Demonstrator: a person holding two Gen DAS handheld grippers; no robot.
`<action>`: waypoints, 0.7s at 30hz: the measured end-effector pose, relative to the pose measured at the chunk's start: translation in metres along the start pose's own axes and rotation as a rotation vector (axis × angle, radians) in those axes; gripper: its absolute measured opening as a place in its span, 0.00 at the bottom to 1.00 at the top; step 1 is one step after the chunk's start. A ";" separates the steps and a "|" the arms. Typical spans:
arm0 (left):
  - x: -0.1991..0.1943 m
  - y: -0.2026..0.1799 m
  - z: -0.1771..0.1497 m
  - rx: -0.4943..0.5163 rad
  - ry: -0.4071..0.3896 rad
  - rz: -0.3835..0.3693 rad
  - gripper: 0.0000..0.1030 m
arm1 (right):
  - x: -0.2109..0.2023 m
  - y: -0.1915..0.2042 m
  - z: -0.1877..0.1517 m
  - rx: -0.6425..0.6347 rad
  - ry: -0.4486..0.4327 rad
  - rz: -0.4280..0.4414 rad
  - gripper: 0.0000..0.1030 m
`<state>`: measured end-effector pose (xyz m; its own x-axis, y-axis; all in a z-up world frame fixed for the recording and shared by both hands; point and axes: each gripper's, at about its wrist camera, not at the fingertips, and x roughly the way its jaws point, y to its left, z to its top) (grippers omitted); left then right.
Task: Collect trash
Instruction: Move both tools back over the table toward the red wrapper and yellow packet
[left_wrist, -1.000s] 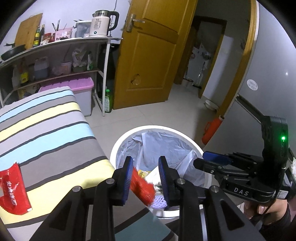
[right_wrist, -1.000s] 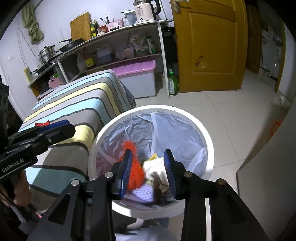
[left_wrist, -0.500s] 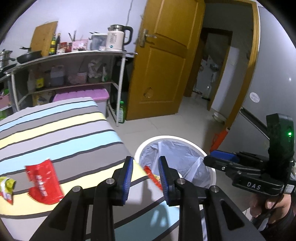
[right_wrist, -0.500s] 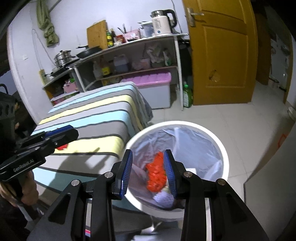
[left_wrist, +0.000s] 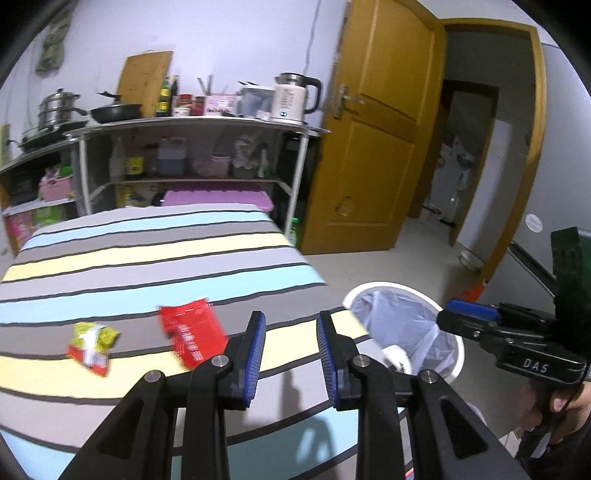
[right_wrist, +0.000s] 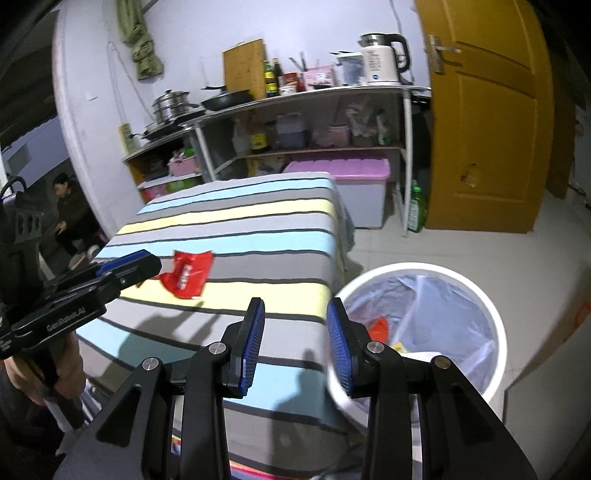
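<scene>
Two wrappers lie on the striped table (left_wrist: 147, 258): a red wrapper (left_wrist: 192, 338) and a yellow-red wrapper (left_wrist: 92, 345), both at ten o'clock of the left gripper (left_wrist: 290, 339); both it and the right gripper (right_wrist: 295, 332) have jaws spread, empty.

1. Red wrapper (left_wrist: 192, 336): flat, crinkled foil packet with white print and serrated ends. Lies on the striped worktop (left_wrist: 147, 258), across a grey band and a yellow band, slightly skewed.
2. Yellow-and-red wrapper (left_wrist: 92, 347): smaller, crumpled, print blurred. Lies on the same worktop, near the red wrapper but apart from it, on its left in the left wrist view.
3. Bin (right_wrist: 495, 332): round, white rim, pale translucent liner. Stands on the floor just beside the worktop's corner. Inside: red scrap (right_wrist: 380, 328), yellow and white bits, partly hidden.
</scene>
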<state>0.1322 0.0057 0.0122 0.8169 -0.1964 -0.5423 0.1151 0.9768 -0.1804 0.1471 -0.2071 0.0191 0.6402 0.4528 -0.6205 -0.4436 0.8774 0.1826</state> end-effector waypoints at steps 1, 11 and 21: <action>-0.004 0.007 -0.001 -0.008 -0.003 0.013 0.27 | 0.002 0.006 0.001 -0.008 0.004 0.009 0.35; -0.033 0.064 -0.011 -0.084 -0.029 0.118 0.27 | 0.020 0.056 0.005 -0.089 0.026 0.080 0.35; -0.049 0.108 -0.022 -0.134 -0.035 0.189 0.27 | 0.048 0.098 0.008 -0.155 0.060 0.143 0.35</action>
<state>0.0919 0.1188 0.0015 0.8361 -0.0056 -0.5486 -0.1162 0.9754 -0.1871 0.1394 -0.0984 0.0130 0.5279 0.5563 -0.6417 -0.6213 0.7681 0.1547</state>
